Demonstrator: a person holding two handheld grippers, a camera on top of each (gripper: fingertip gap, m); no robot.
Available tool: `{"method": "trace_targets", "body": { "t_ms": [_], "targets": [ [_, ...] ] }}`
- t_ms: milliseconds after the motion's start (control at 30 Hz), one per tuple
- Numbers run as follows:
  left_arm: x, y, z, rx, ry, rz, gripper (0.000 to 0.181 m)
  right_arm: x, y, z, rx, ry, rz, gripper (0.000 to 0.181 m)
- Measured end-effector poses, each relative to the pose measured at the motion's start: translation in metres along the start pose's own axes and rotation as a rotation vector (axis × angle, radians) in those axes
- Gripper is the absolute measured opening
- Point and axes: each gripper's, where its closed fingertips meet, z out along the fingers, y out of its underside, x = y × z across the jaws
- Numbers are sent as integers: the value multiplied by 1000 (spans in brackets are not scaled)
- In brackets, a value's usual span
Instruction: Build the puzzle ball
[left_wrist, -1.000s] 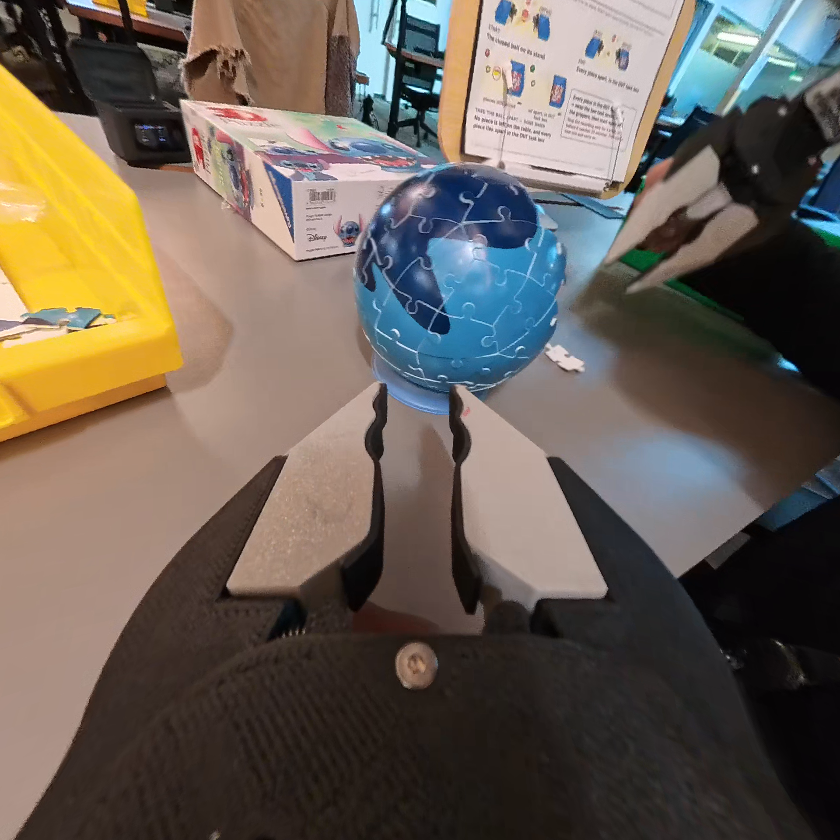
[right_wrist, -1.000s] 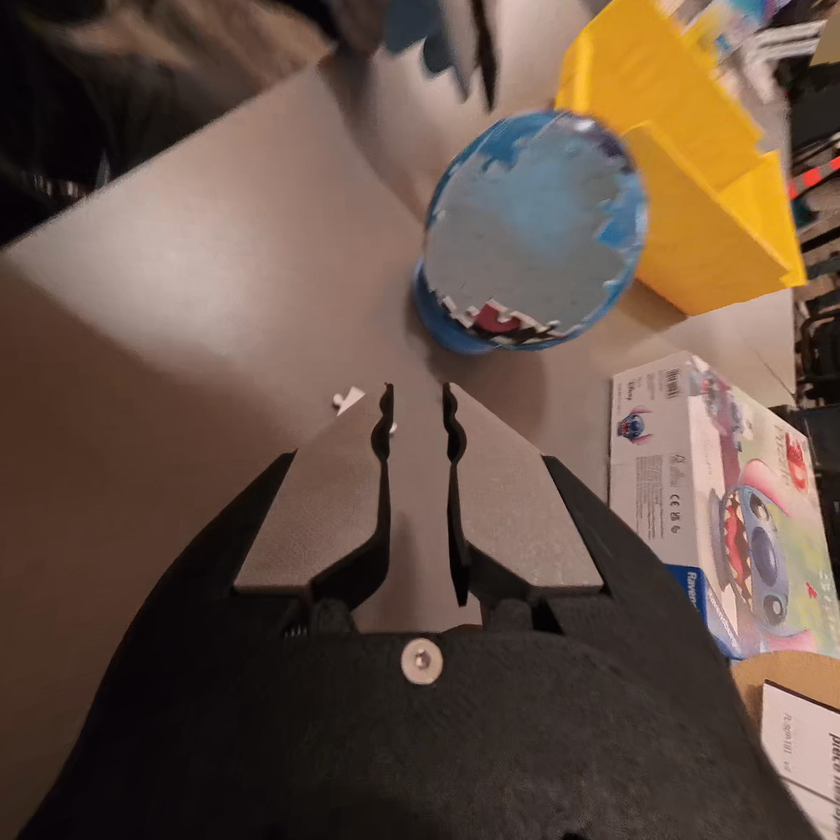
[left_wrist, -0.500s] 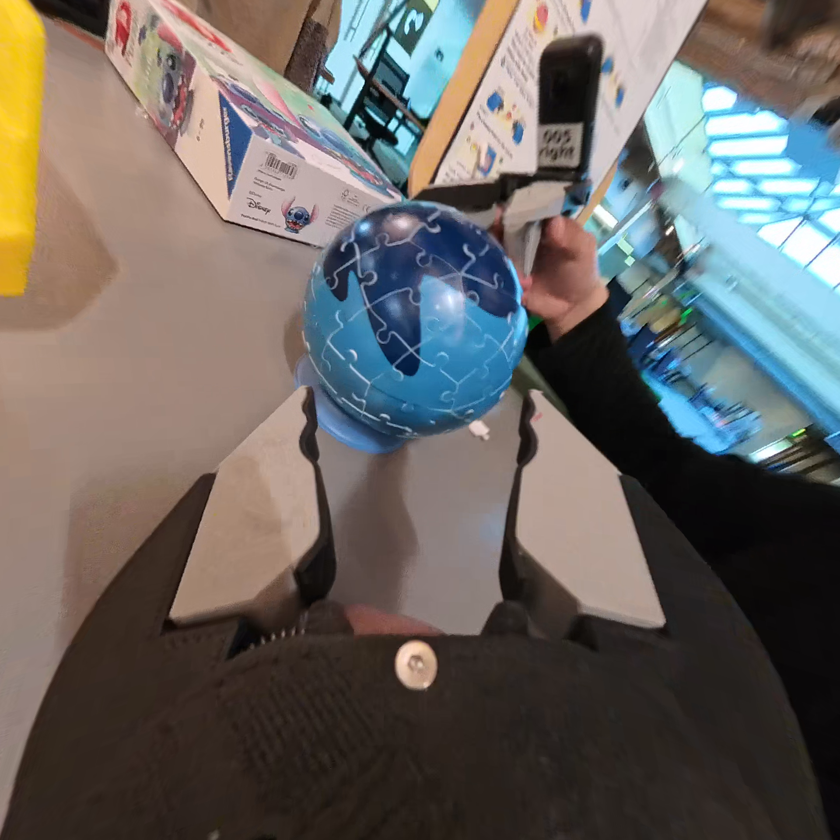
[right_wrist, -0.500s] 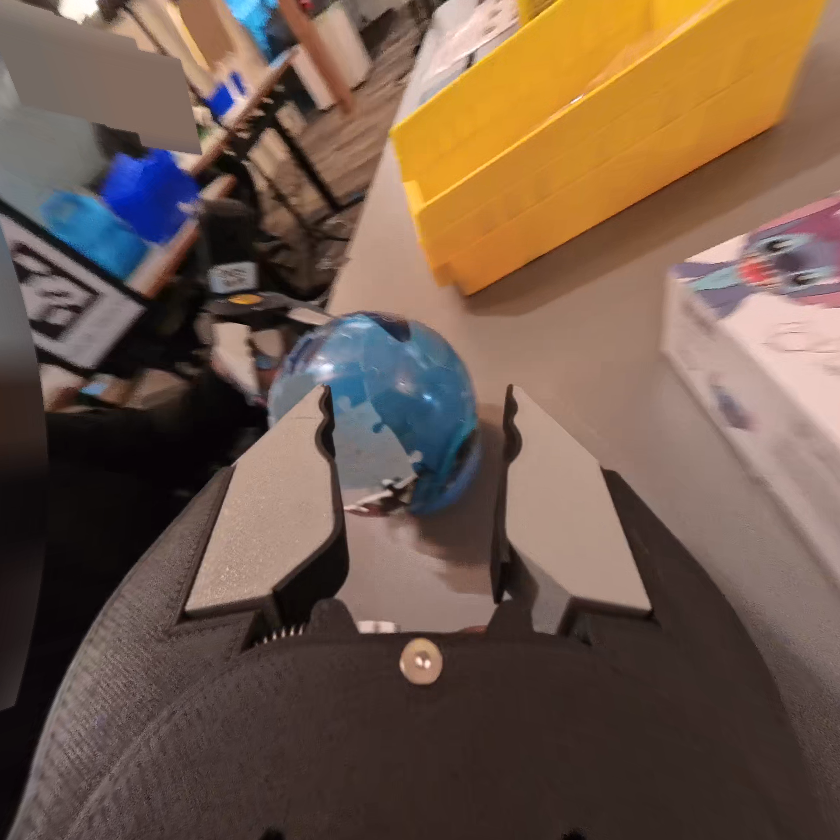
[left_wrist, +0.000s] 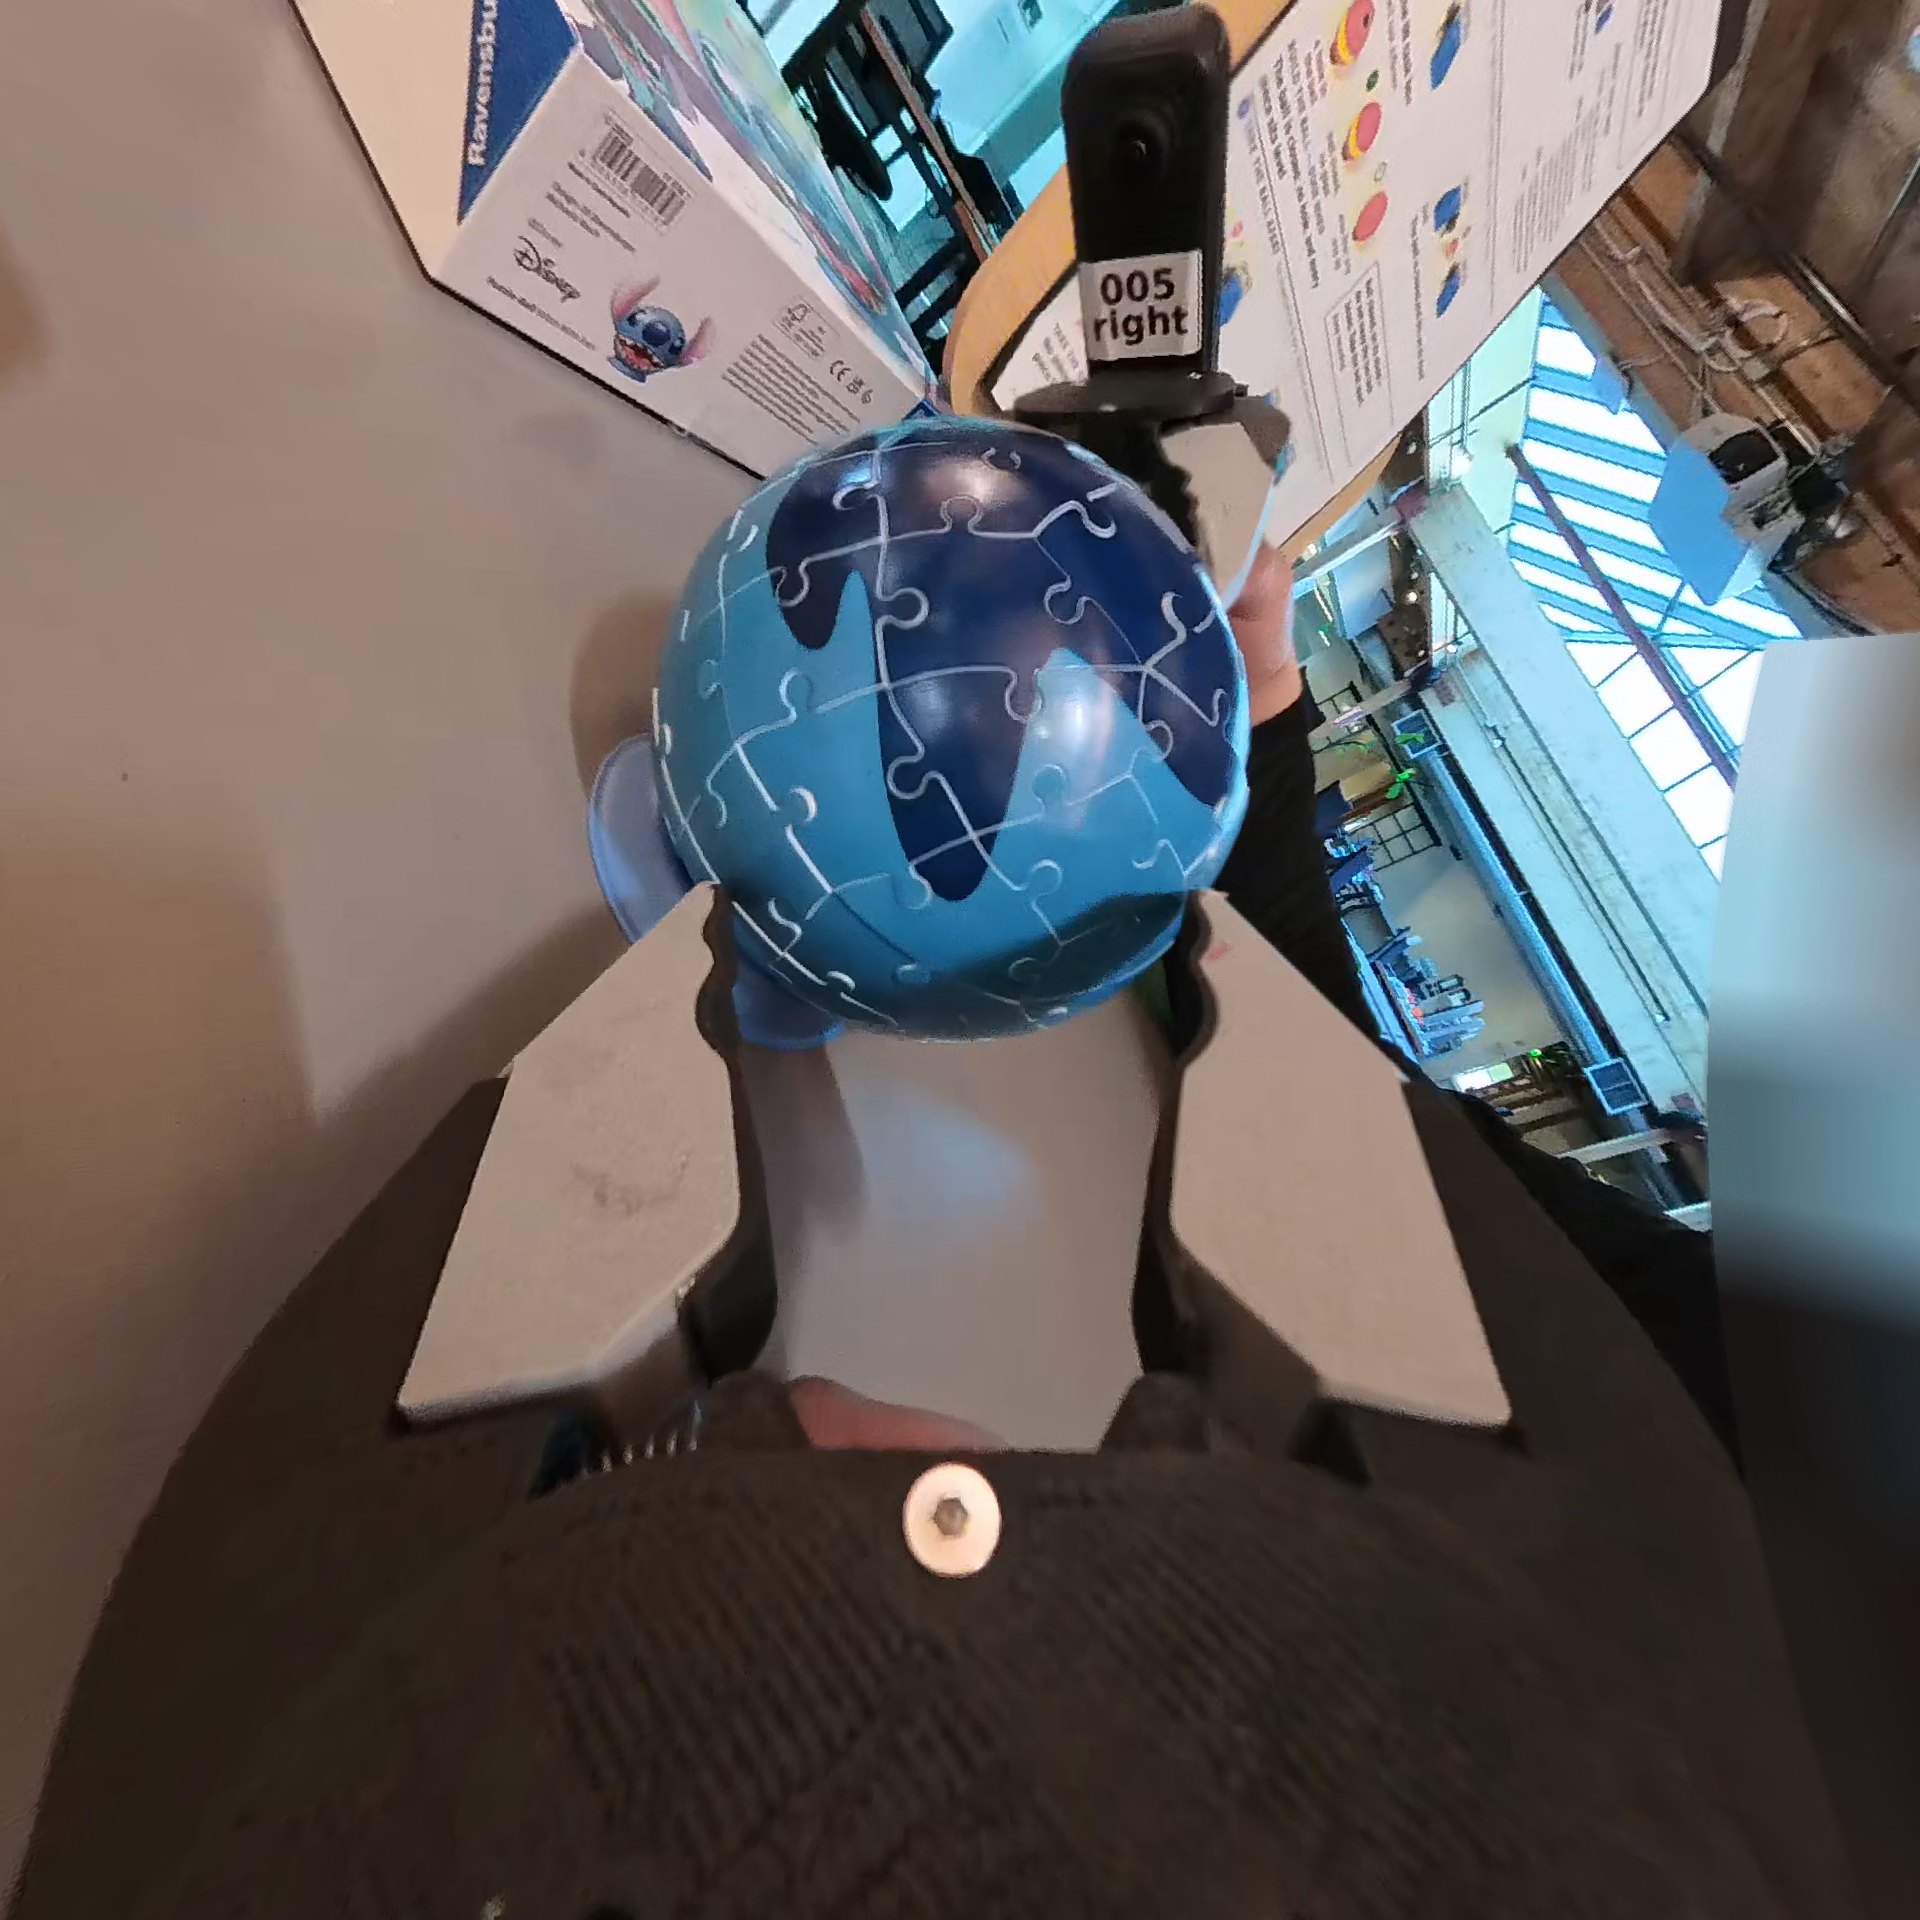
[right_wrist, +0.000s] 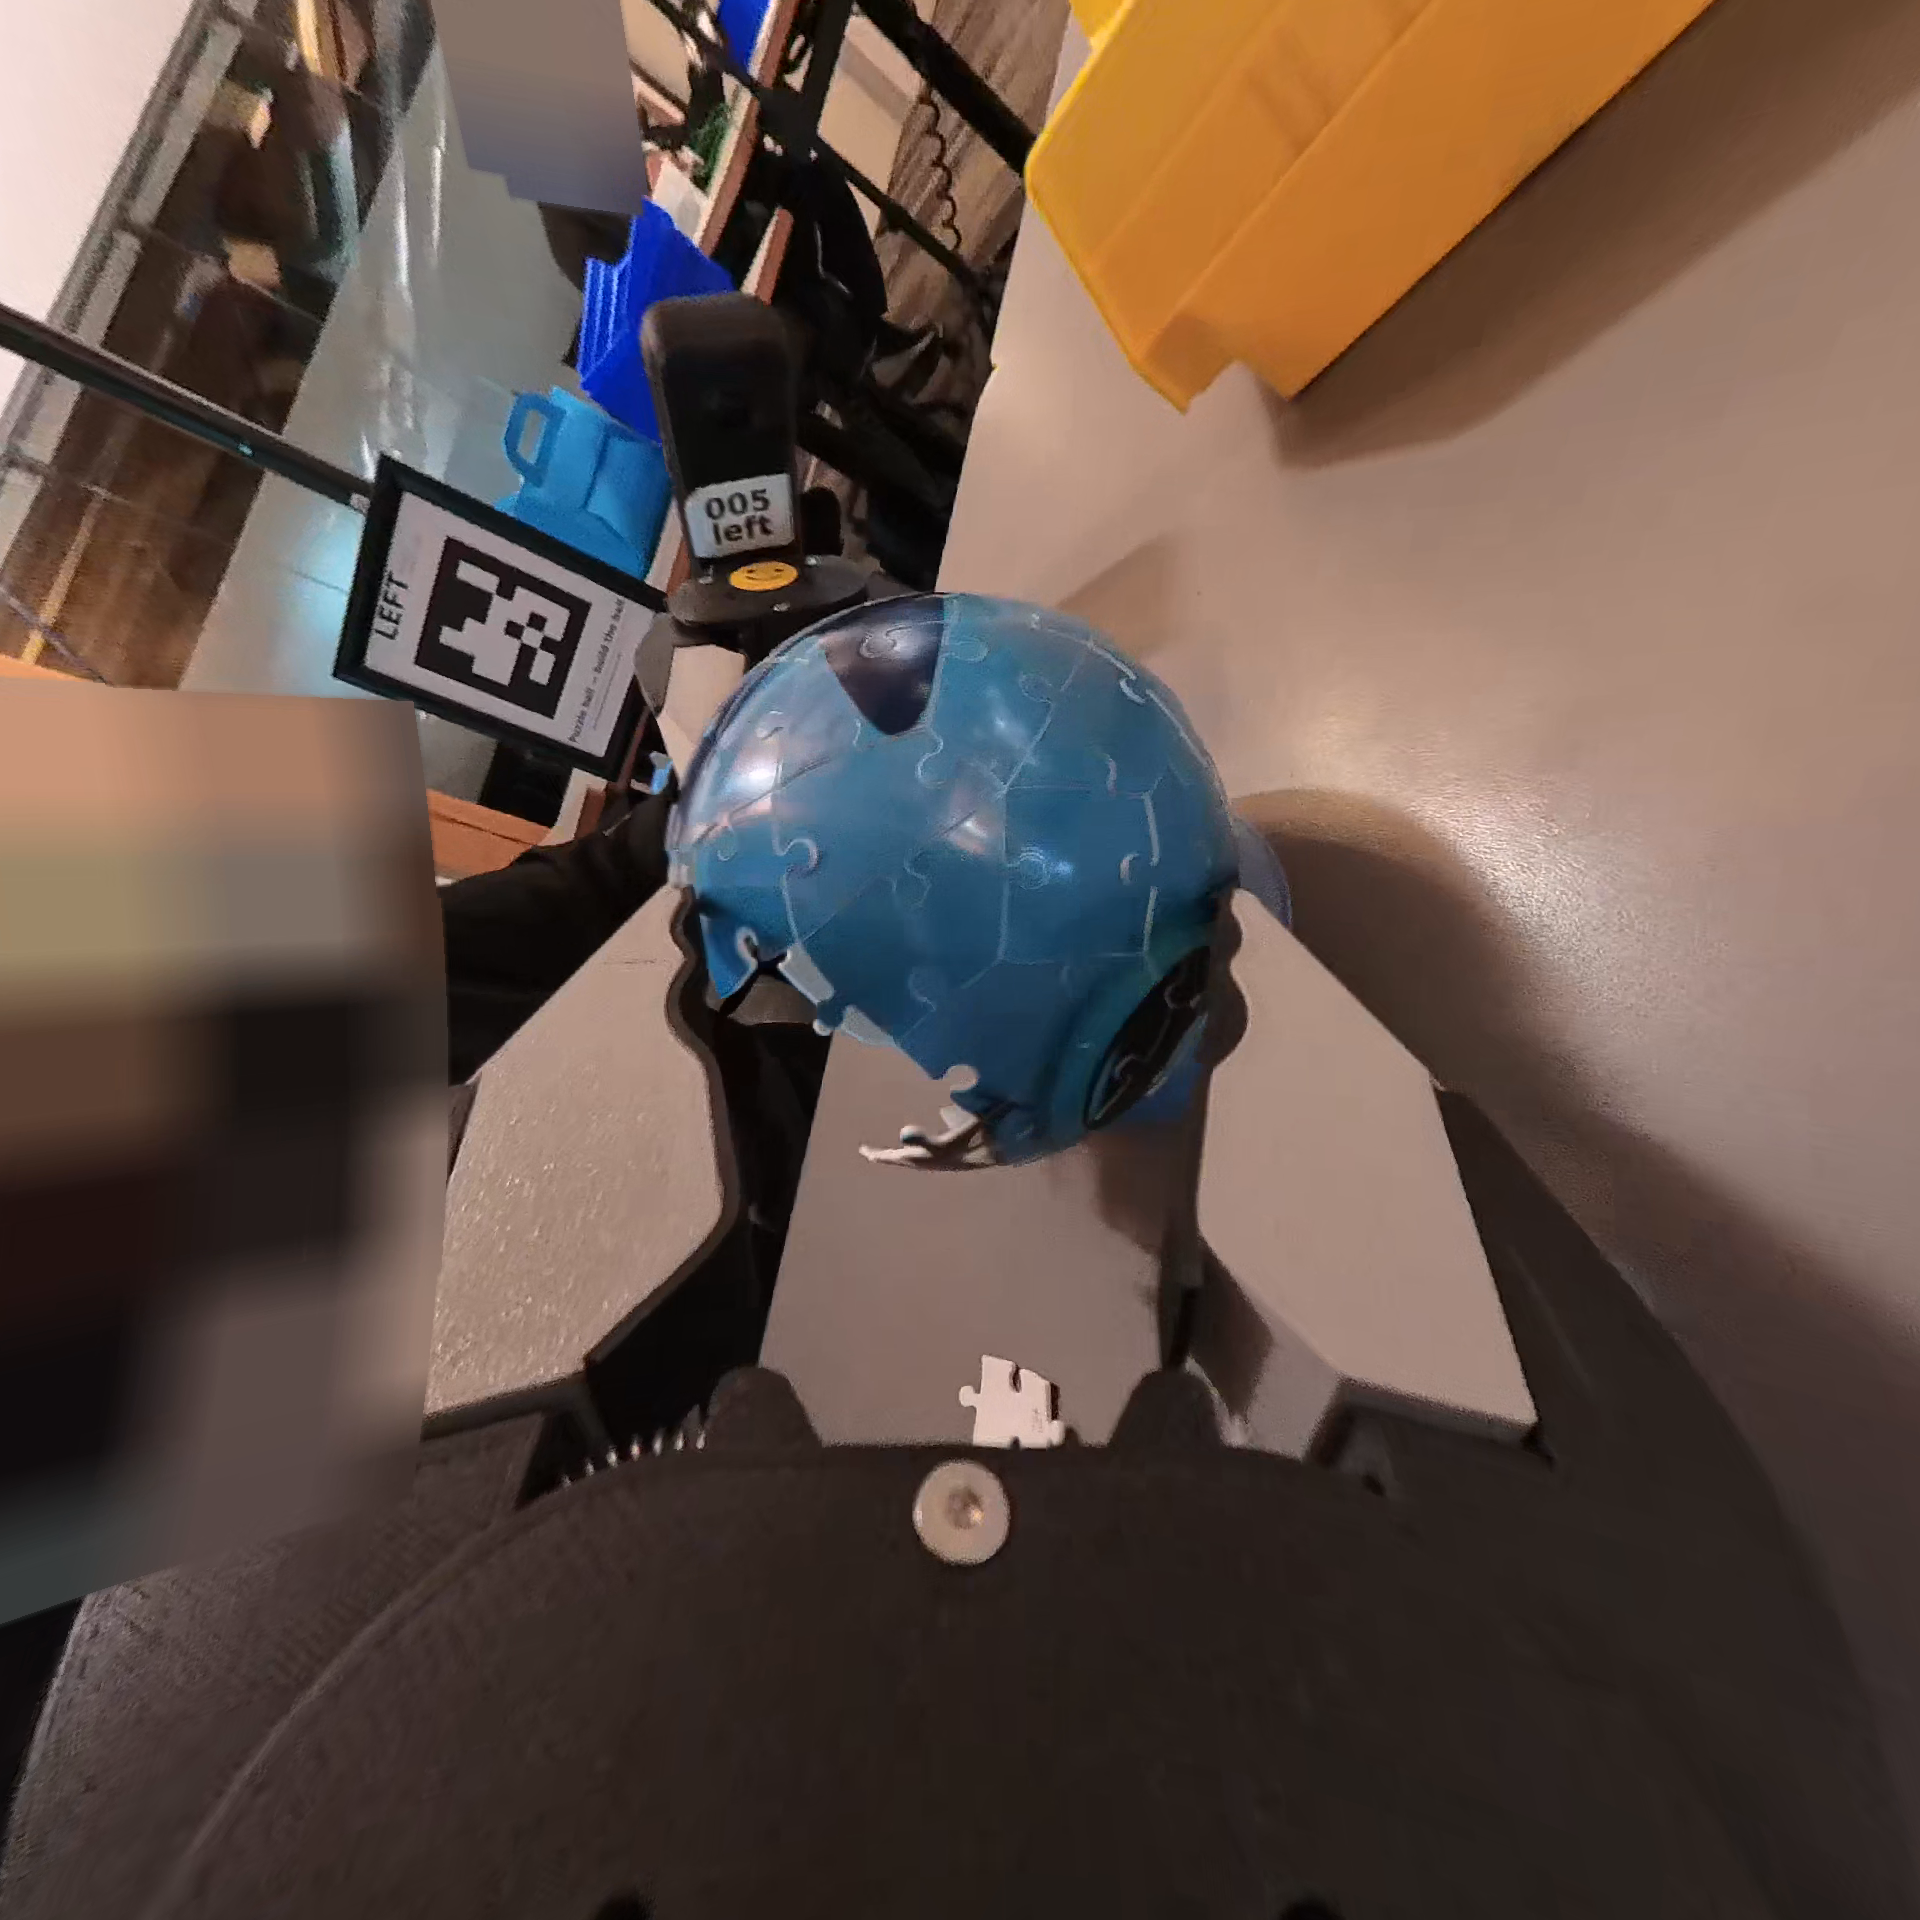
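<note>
The blue puzzle ball (left_wrist: 951, 727) sits on its light-blue stand (left_wrist: 629, 831) on the grey table. My left gripper (left_wrist: 956, 935) is open wide, its fingertips on either side of the ball's near part. My right gripper (right_wrist: 961, 935) faces it from the opposite side, also open wide and straddling the ball (right_wrist: 966, 831). A ragged gap with loose piece edges (right_wrist: 935, 1138) shows low on the ball in the right wrist view. One white loose piece (right_wrist: 1013, 1403) lies on the table between the right fingers. I cannot tell whether the fingers press on the ball.
The puzzle box (left_wrist: 644, 260) lies beyond the ball, and an instruction board (left_wrist: 1455, 208) stands behind it. A yellow bin (right_wrist: 1351, 187) sits farther along the table. A marker sign (right_wrist: 488, 623) and the person's dark sleeve (left_wrist: 1309, 831) are near the table edge. My right fingertips sit around 9 cm from my left ones. The white loose piece (right_wrist: 1013, 1403) is about 15 cm from both grippers' fingertips.
Both grippers opened from nearly shut to wide, rolled sideways and closed in on the ball from opposite sides until they straddle it. The ball stays on its stand.
</note>
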Motion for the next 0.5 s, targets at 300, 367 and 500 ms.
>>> {"method": "trace_targets", "body": {
  "t_ms": [300, 367, 500],
  "targets": [
    [12, -26, -13, 83, 23, 105, 66, -11, 2, 12, -19, -4, -128, 107],
    [12, -30, -13, 95, 5, 136, 64, -14, 3, 18, -21, -25, -112, 106],
    [9, -25, -18, 62, -6, 151, 69, -13, 4, 18, -10, -26, -100, 107]
  ]
}}
